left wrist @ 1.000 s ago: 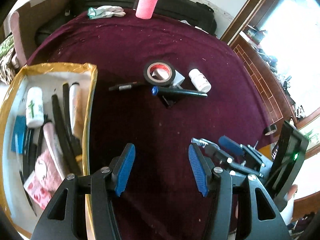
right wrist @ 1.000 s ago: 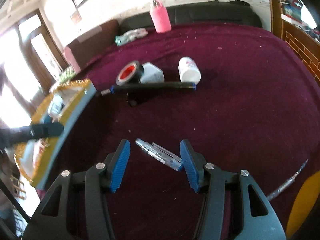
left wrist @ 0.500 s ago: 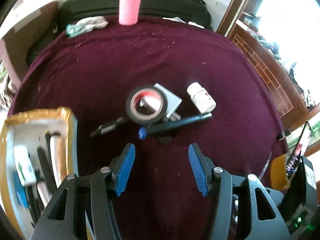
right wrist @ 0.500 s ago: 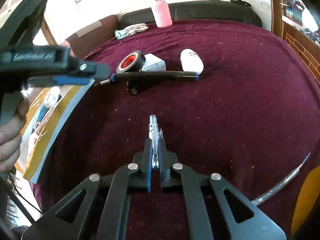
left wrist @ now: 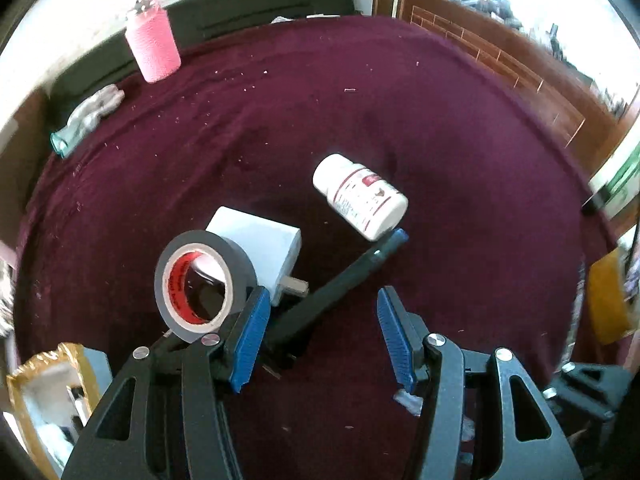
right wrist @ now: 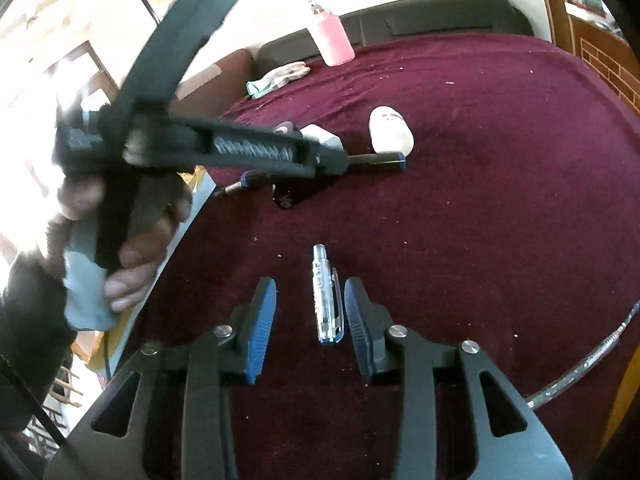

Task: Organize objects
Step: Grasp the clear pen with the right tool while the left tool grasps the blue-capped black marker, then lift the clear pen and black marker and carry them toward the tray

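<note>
Maroon cloth covers the counter [left wrist: 460, 128], and your left hand-held gripper [left wrist: 320, 336], jaws wide and holding nothing, hangs over the cluster of tape roll [left wrist: 204, 284], white plug block [left wrist: 264, 248], pill bottle [left wrist: 360, 196] and black pen [left wrist: 344, 280], so I judge you are mid-pickup, with the gold-rimmed tray [left wrist: 24, 376] at the lower left as the likely home. Your right hand-held gripper [right wrist: 310, 324] is opening with the clear pen [right wrist: 326, 296] lying loose between its pads, so next you need to centre and close on it. Only the right view shows that pen and your hand [right wrist: 132, 236]; only the left shows the tray's inside.
</note>
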